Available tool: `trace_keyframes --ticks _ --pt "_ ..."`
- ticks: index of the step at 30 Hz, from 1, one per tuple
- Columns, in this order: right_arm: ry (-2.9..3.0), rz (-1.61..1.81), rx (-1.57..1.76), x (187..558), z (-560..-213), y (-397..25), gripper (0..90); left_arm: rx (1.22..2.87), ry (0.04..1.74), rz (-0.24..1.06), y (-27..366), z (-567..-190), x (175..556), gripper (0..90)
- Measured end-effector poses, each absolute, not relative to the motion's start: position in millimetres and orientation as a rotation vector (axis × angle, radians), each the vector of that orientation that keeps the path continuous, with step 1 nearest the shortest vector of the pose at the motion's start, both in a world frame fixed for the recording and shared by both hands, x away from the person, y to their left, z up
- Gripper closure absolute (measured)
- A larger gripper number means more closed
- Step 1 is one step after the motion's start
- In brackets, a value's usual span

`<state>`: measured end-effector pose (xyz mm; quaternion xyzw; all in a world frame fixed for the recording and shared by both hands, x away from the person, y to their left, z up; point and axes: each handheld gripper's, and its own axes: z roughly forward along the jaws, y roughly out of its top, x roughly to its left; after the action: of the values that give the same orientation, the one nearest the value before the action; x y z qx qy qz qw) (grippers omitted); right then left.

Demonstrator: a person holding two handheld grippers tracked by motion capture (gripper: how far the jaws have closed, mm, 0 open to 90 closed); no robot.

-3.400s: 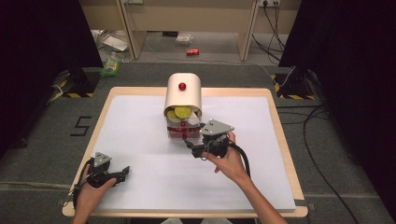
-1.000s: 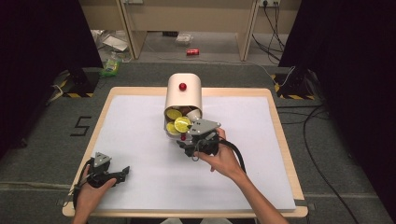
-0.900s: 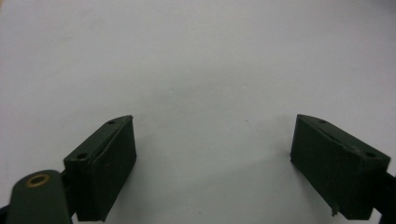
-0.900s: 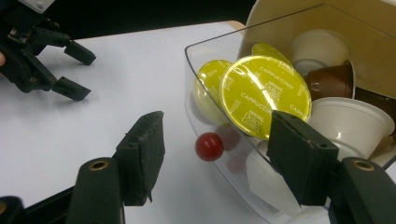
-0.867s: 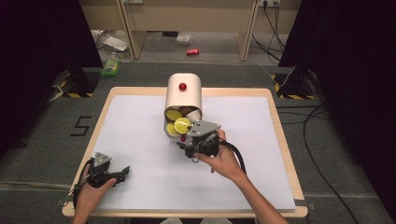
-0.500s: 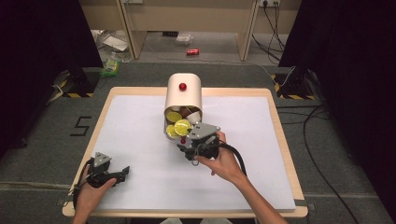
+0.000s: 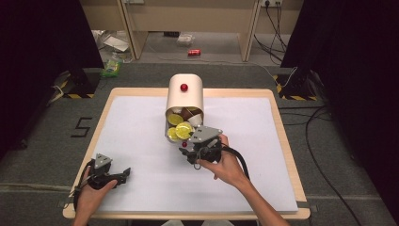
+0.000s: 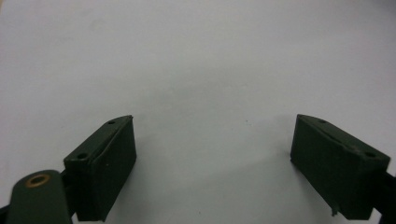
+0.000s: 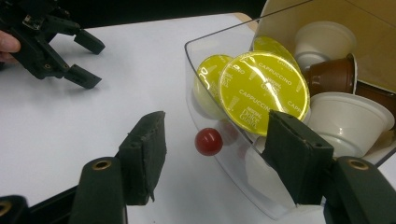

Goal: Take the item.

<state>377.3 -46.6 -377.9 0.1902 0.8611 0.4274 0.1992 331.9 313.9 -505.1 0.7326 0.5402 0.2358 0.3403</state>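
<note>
A white table (image 7: pixel 141 122) carries a cream capsule dispenser (image 7: pixel 184 96) near its far centre, its clear drawer (image 9: pixel 219 154) pulled out and loaded with yellow-lidded capsules (image 9: pixel 264 91), plus white and brown ones. The right gripper (image 9: pixel 212 156), jaws spread wide, straddles the drawer's small red knob (image 9: pixel 208 141), apparently without contact. The left gripper (image 7: pixel 123 174), jaws likewise wide and empty, rests near the table's near-left corner.
</note>
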Motion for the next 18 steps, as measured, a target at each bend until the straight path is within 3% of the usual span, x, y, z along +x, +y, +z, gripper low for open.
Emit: trace_keyframes --ticks 18 --pt "2.425 1.199 0.54 374.7 -378.2 -47.2 39.0 1.906 1.406 0.614 313.9 -505.1 331.9 13.5"
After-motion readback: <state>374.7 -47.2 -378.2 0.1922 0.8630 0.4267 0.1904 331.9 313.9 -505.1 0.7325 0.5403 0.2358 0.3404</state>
